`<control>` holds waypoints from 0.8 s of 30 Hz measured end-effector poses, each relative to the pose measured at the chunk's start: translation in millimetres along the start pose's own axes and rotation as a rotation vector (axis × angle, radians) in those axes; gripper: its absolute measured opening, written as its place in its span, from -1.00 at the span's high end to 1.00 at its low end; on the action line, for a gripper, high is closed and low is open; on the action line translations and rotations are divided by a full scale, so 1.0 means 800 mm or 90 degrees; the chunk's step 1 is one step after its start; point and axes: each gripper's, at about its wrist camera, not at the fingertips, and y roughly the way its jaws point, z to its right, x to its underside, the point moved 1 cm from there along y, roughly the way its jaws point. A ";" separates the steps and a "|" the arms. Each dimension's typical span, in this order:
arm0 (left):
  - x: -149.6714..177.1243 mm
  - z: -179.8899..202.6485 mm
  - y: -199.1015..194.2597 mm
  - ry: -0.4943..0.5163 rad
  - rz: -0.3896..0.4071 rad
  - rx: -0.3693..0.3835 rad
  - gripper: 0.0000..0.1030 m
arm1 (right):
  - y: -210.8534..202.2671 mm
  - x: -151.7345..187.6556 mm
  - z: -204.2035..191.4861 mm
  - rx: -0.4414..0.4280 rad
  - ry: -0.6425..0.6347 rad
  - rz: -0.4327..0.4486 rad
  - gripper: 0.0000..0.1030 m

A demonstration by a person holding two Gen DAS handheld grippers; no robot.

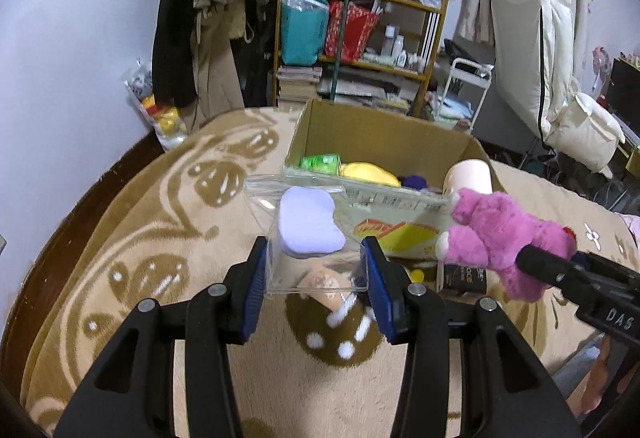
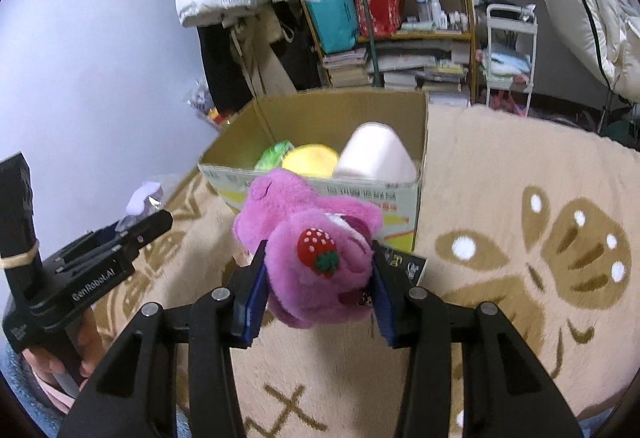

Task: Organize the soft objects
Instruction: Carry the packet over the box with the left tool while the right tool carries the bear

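Presently the left hand-held gripper (image 1: 316,274) is closed on a clear plastic bag (image 1: 308,234), its blue pads pressing the bag's lower edges from both sides. The bag stands roughly upright, long axis running away from the camera toward the cardboard box (image 1: 400,134), sealed strip uppermost. Inside it sits a pale lilac soft pad (image 1: 308,224) — rounded, kidney-shaped, matte.

The right hand-held gripper (image 2: 318,278) is clamped narrowly on a pink plush toy (image 2: 308,238), the pads sunk into its fur on either side. The toy's long axis points forward and slightly left toward the box; a red felt strawberry (image 2: 317,251) with a green leaf faces the camera. Fur is long, magenta, with a paler patch near the right pad.

Both items are held above a beige patterned blanket (image 2: 520,222), just short of the box's near wall. The box — open-topped — holds a yellow plush (image 2: 310,158), a green item (image 2: 274,154) and a pale pink cylinder (image 2: 376,154).
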 end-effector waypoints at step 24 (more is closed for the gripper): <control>-0.053 0.041 0.011 0.096 0.119 -0.005 0.14 | -0.010 -0.081 0.012 0.011 -0.039 0.149 0.07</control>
